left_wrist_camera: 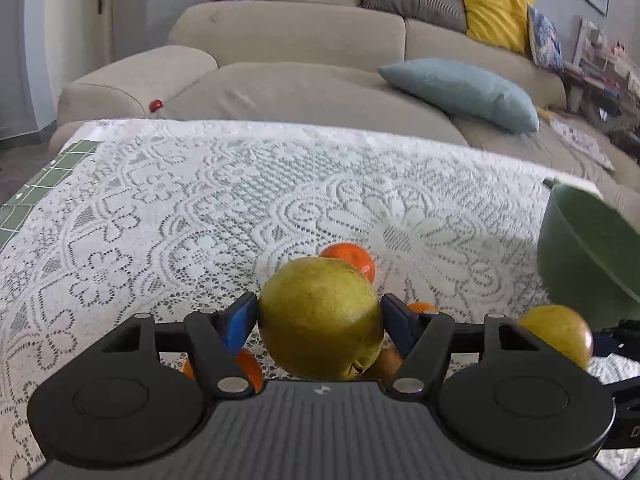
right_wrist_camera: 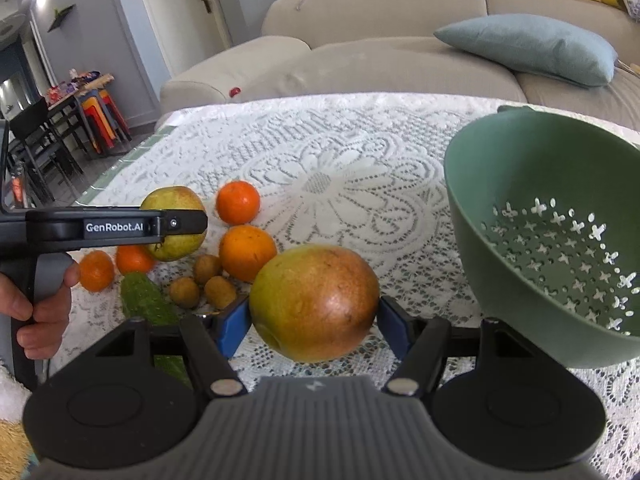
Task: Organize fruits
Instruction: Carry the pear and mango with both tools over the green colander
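Two grippers each clamp a fruit: the right gripper (right_wrist_camera: 314, 320) holds a reddish apple (right_wrist_camera: 314, 303), the left gripper (left_wrist_camera: 318, 320) a green pear (left_wrist_camera: 320, 318). Just right of the apple, and nearer that hand, stands the empty green colander (right_wrist_camera: 472, 216) by the desk's right edge; loose fruit lies left.

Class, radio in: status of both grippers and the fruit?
Left gripper holds pear. Right gripper holds mango. Colander empty, way clear.
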